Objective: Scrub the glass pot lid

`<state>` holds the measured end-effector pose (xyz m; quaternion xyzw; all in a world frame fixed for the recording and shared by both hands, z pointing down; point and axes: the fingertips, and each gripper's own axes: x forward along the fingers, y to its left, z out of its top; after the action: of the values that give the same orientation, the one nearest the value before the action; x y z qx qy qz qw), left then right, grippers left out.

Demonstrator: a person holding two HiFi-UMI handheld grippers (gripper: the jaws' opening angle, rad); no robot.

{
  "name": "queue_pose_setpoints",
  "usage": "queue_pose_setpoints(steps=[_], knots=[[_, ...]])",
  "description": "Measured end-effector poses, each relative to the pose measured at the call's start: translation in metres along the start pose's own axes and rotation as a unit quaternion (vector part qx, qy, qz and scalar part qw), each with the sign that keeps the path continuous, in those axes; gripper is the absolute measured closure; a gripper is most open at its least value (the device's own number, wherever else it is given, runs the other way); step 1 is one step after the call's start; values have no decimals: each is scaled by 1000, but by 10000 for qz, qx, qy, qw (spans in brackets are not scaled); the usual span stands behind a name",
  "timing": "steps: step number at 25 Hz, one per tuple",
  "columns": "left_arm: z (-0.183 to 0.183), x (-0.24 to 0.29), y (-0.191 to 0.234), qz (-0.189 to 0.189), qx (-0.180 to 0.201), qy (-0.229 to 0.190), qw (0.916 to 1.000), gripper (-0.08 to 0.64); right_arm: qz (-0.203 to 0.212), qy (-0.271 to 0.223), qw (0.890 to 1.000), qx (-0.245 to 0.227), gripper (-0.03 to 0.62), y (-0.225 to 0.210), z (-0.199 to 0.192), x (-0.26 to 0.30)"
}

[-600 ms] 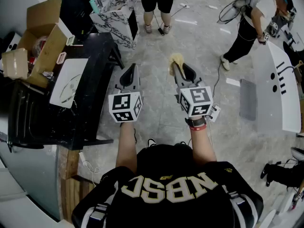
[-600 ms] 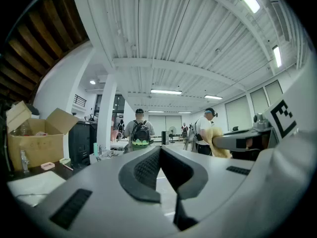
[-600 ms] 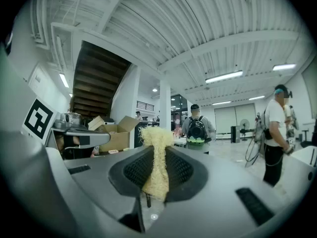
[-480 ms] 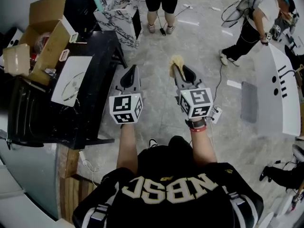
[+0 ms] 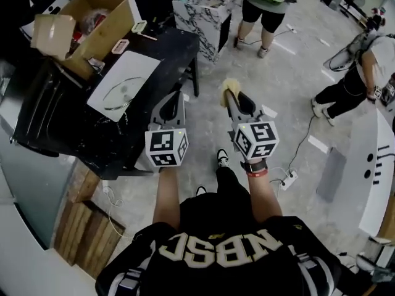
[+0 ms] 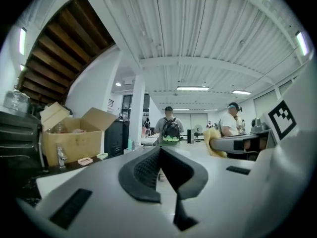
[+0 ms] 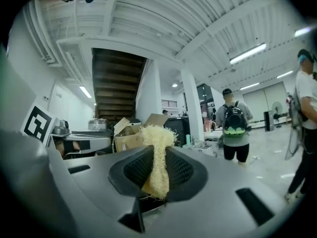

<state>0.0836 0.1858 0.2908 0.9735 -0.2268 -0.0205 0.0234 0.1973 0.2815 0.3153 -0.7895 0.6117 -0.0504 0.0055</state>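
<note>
**Grippers held beside the table, lid lying on its sheet**

- Clear round glass pot lid (image 5: 121, 92): flat on a white rectangular sheet (image 5: 141, 62) on the black table (image 5: 165, 45). Only a faint rim outline shows, and its knob is hard to make out.
- Open brown cardboard box (image 5: 102, 26): at the table's far end, cut off by the top edge of the head view.
- Left gripper (image 5: 174, 98): jaws pressed together with nothing between them. It is just beside the table's edge, apart from the lid.
- Right gripper (image 5: 230, 93): clamped on a pale yellow fibrous scrubber (image 7: 157, 150), whose lower end is buried between the pads.
- Since half a second ago: table and lid now sit nearer the left gripper, which then stood over bare floor. Both grips are unchanged.
</note>
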Motion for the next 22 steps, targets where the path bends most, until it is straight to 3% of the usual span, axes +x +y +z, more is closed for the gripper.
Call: queue_pose_setpoints(steps=[4, 10, 15, 22], knots=[[3, 16, 61, 826, 46, 4, 9966, 545, 927, 74, 9956, -70, 522, 25, 0, 78], [17, 55, 120, 1828, 60, -199, 9829, 545, 2040, 3, 9786, -277, 522, 41, 17, 169], [21, 83, 139, 2379, 85, -203, 9710, 545, 2595, 48, 9653, -306, 522, 34, 27, 213], [0, 93, 157, 2940, -39, 141, 9557, 545, 3146, 479, 9479, -121, 520, 36, -3, 244]])
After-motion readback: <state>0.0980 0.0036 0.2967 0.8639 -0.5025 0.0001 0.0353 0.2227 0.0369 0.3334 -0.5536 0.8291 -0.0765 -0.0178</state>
